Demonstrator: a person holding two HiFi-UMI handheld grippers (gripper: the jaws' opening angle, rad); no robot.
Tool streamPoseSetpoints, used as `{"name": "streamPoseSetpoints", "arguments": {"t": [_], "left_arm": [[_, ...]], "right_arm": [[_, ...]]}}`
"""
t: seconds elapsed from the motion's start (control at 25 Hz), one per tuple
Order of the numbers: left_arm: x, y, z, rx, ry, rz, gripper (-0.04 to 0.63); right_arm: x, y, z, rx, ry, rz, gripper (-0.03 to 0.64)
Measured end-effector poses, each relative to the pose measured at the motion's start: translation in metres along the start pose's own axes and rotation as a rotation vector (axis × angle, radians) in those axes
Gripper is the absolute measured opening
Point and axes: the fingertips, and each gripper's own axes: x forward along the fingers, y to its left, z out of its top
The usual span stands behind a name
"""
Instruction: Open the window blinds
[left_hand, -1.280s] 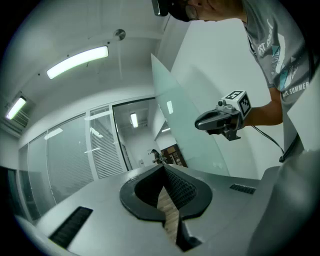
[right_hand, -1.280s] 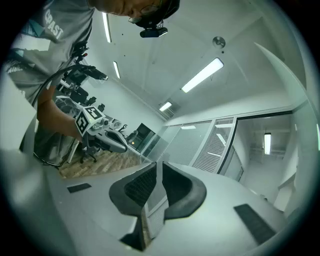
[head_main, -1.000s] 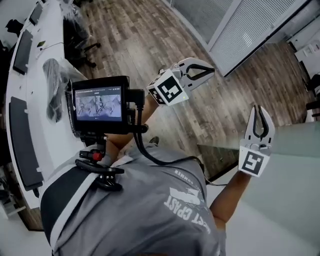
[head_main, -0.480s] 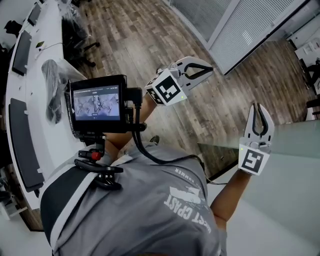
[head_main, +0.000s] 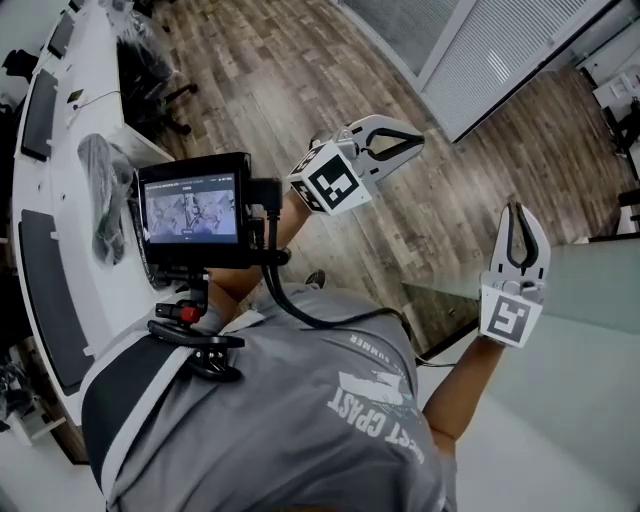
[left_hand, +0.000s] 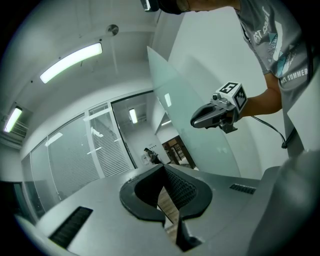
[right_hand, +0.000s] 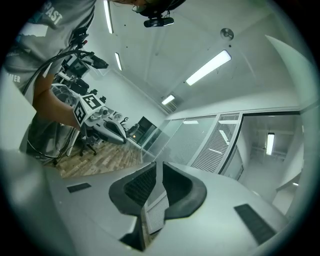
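The white slatted window blinds hang behind glass across the wooden floor, at the top right of the head view. They also appear in the left gripper view as blinds and in the right gripper view as blinds. My left gripper is held up in the air, jaws together with nothing between them. My right gripper is raised at the right, also shut and empty. Both are well short of the blinds. Each gripper view shows the other one: the right gripper and the left gripper.
A small monitor on a chest rig sits in front of the person's grey shirt. A long white desk with keyboards and office chairs runs along the left. A frosted glass panel stands close at the right.
Both grippers have shifted only slightly and stay raised and shut. The head camera has drifted a little.
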Motion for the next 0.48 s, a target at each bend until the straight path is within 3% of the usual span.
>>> {"name": "streamPoseSetpoints", "arguments": {"t": [0.2, 0.48], "left_arm": [[-0.007, 0.024, -0.023, 0.006, 0.001, 0.004, 0.003], [0.030, 0.107, -0.056, -0.031, 0.010, -0.006, 0.003]], "right_arm": [[0.029, 0.010, -0.001, -0.001, 0.008, -0.004, 0.037], [0.123, -0.021, -0.005, 0.034, 0.052, 0.017, 0.037]]}}
